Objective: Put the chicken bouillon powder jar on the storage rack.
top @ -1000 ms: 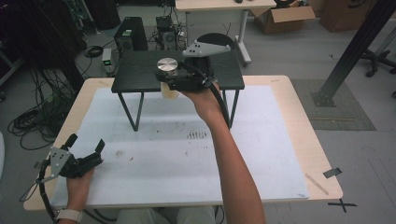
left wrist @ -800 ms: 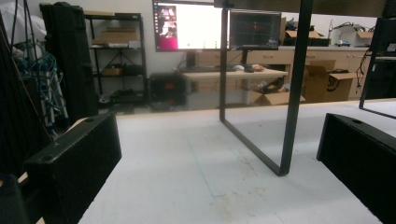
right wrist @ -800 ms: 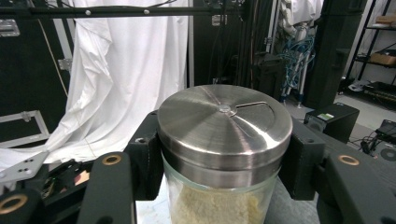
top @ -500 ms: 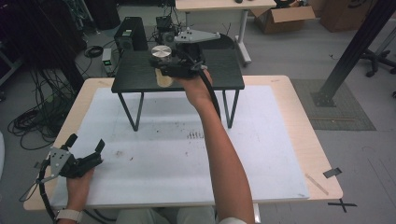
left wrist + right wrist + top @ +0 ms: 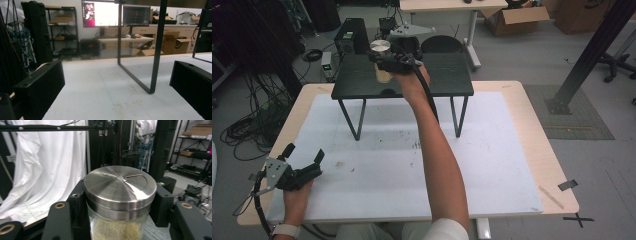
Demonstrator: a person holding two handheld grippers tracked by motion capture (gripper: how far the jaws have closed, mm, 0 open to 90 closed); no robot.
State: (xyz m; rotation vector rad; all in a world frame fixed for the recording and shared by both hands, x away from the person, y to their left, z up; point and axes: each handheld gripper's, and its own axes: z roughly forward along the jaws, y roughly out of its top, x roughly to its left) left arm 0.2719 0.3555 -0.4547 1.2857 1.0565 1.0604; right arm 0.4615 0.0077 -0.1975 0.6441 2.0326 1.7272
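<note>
A glass jar [image 5: 117,225] with a brushed steel lid [image 5: 380,46] and pale yellow contents sits between my right gripper's black jaws, which press on its sides. In the high view my right gripper [image 5: 387,62] holds the jar [image 5: 383,75] over the back left part of a small black stand [image 5: 452,82]. My left gripper [image 5: 304,161] rests at the near left corner of the white mat [image 5: 492,155], jaws apart with nothing between them. The left gripper view looks along the mat [image 5: 105,95] past a black stand leg [image 5: 156,50].
The black stand sits at the far side of the wooden table [image 5: 552,165]. Behind the table are black equipment boxes [image 5: 349,35], cables [image 5: 242,130] on the floor at left and a second table [image 5: 452,5]. A black post [image 5: 587,55] rises at right.
My right gripper has carried the jar farther back and to the left over the black stand. The left gripper has stayed in place.
</note>
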